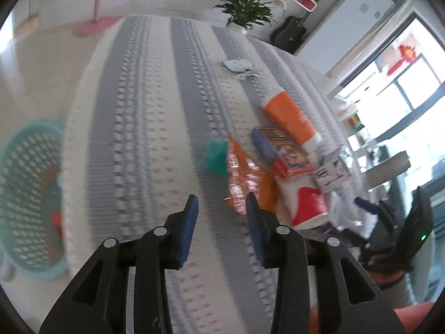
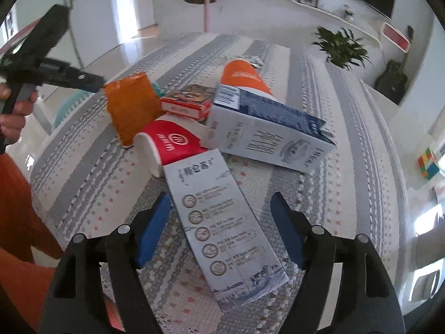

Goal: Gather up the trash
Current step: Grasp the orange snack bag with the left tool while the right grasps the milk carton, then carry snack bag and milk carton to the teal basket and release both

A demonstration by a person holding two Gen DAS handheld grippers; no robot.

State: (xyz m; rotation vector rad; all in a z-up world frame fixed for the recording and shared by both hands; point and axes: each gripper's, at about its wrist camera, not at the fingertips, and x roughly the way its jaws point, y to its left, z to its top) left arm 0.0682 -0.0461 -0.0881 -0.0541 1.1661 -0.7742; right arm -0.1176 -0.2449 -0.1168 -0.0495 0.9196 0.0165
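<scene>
Right gripper [image 2: 219,222] is nearest, its 2 blue pads wide apart w/ nothing pinched. Flat white carton [image 2: 222,228] lies between them on the table [image 2: 347,194], pointing at the near edge. It has 5 round pics on it.

Trash count: 2 cartons, 2 cups, 1 small box, 1 wrapper. 2nd carton [image 2: 272,130] is blue & white, a long box shape, lying on its side just behind the 1st. Red cup [image 2: 172,144] is paper, tipped over, open end toward the left edge, touching the flat carton. Orange cup [image 2: 244,76] lies on its side behind the blue carton. Red box [image 2: 186,103] sits between the cups. Orange wrapper [image 2: 130,108] is shiny & crinkly; it sticks up left of the red box. Can't tell what holds it up.

Left gripper [image 1: 221,211] has its pads apart, nothing in them, over the striped knit cloth near the wrapper.

Teal basket [image 1: 25,192] w/ holes sits on the floor past the left edge. Something red-orange is inside, too blurry to name.

1 plant [image 1: 244,8] stands at the far edge.
</scene>
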